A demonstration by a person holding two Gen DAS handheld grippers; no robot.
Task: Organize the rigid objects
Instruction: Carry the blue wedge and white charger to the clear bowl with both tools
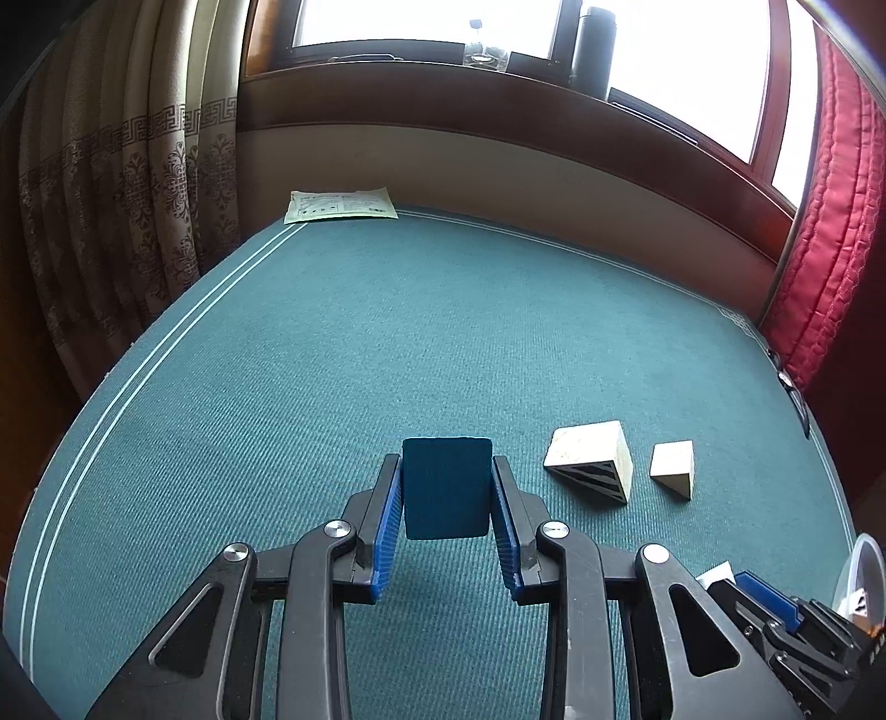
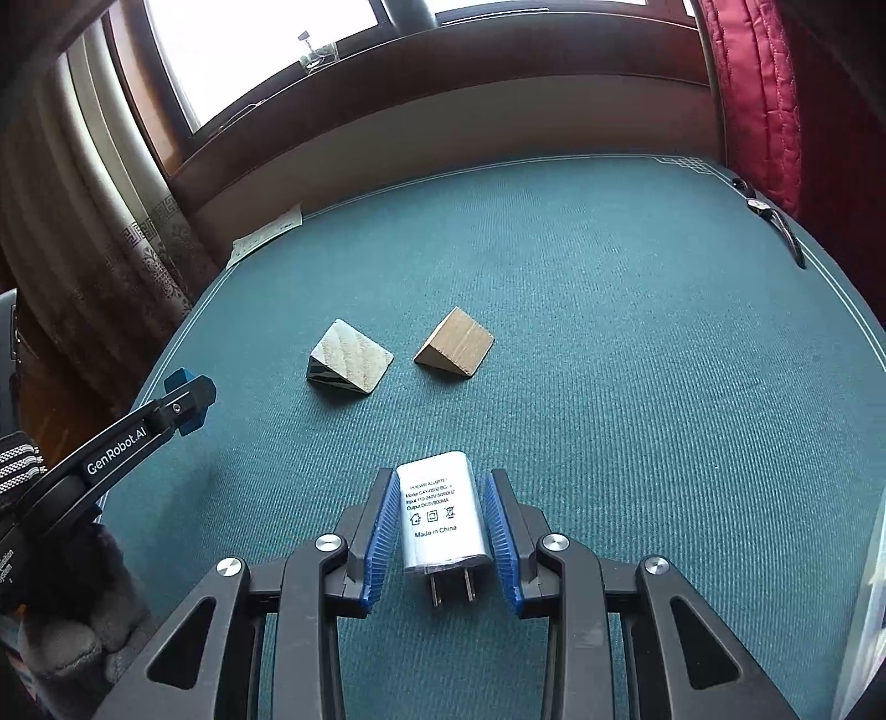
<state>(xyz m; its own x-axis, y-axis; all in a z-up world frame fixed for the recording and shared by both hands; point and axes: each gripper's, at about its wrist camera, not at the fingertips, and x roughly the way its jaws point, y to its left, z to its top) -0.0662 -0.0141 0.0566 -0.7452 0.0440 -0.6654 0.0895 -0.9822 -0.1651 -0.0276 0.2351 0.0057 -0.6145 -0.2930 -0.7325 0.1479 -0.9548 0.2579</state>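
Note:
My left gripper [image 1: 446, 471] is shut on a dark blue block [image 1: 447, 487], held above the green table cloth [image 1: 387, 332]. To its right lie a striped wooden wedge [image 1: 591, 461] and a smaller plain wooden wedge [image 1: 673, 467]. My right gripper [image 2: 441, 484] is shut on a white power adapter [image 2: 441, 516], prongs pointing toward the camera. Ahead of it lie the striped wedge [image 2: 349, 360] and the plain wedge [image 2: 455, 343]. The left gripper [image 2: 185, 396] with the blue block shows at the left of the right wrist view.
A printed paper sheet [image 1: 339, 206] lies at the table's far left corner. A patterned curtain [image 1: 138, 194] hangs left, a red quilted cloth [image 1: 830, 221] right. A bottle [image 1: 484, 44] and dark cylinder [image 1: 592, 44] stand on the window sill. A clear container rim [image 1: 861, 576] shows at the right edge.

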